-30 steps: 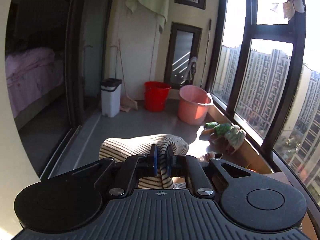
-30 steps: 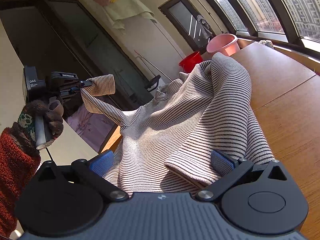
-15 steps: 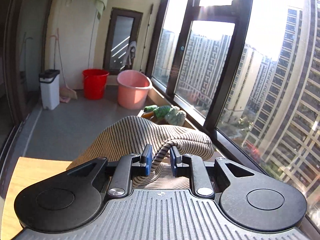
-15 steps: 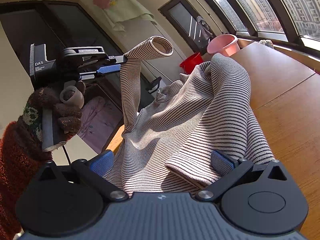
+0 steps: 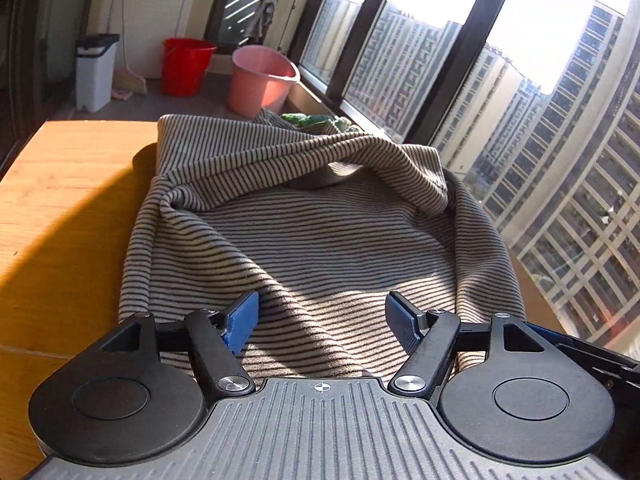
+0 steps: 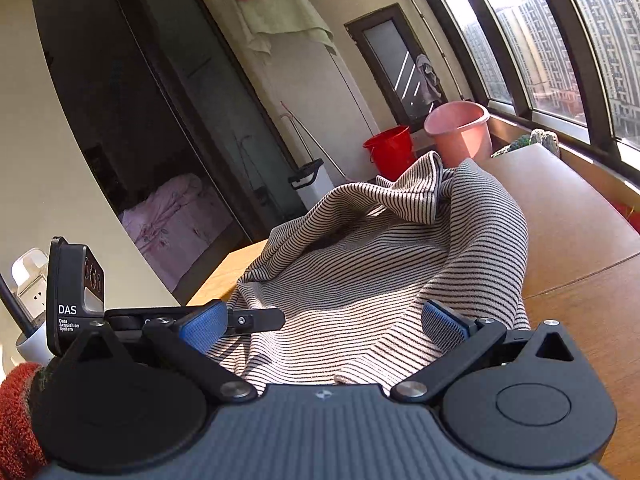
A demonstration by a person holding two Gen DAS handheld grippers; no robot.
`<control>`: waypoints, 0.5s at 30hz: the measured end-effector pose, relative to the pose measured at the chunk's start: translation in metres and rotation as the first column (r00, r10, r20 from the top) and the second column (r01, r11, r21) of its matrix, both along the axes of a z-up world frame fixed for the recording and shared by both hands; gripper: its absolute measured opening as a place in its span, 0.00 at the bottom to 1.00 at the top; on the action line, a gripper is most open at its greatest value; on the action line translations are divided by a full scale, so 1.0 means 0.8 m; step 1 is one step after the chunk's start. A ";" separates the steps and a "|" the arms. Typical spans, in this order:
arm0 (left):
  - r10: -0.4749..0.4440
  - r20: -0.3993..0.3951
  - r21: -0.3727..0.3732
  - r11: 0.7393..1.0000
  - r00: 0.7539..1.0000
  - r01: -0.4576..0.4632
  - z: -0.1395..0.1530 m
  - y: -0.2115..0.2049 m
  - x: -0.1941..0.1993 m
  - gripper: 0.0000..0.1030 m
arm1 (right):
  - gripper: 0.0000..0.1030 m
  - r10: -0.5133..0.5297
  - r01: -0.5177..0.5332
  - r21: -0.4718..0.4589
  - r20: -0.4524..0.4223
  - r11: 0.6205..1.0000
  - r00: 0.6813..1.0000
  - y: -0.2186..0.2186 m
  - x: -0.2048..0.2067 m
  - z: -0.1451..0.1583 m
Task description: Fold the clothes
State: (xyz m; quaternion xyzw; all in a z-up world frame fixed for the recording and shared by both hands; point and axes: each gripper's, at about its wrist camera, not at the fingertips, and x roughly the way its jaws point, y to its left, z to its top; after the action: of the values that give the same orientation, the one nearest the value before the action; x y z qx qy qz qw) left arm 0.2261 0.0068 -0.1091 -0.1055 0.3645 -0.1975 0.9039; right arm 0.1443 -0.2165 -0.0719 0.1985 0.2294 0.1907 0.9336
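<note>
A beige sweater with thin dark stripes [image 5: 304, 232] lies rumpled on the wooden table [image 5: 60, 200]. One sleeve is draped across its upper body. My left gripper [image 5: 322, 320] hovers open just above the near hem, nothing between its blue pads. In the right wrist view the same sweater [image 6: 380, 272] fills the middle. My right gripper [image 6: 324, 326] is open too, its pads spread over the near edge of the cloth. The left gripper's black body [image 6: 76, 300] shows low on the left beside it, held by a hand in a red knit sleeve [image 6: 16, 412].
A pink bucket [image 5: 262, 80], a red bucket [image 5: 184, 66] and a white bin [image 5: 96, 70] stand on the floor beyond the table's far end. Tall windows [image 5: 520, 120] run along the right. Bare tabletop [image 6: 580, 240] lies right of the sweater.
The left gripper carried the sleeve across over the sweater, came down and let it go; its jaws went from shut on the sleeve to open. The right gripper moved slightly, still open.
</note>
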 end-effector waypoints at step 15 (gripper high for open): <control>-0.056 0.071 0.101 0.994 0.996 0.049 0.003 0.021 -0.077 0.84 | 1.00 0.072 -0.078 -0.033 -0.159 0.996 0.985 0.016 -0.005 -0.037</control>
State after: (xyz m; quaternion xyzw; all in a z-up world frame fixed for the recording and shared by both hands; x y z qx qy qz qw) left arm 0.1642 0.0234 -0.1069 -0.0437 0.3429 -0.2066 0.9153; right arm 0.1406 -0.2041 -0.1016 0.1861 0.3135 0.2049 0.9084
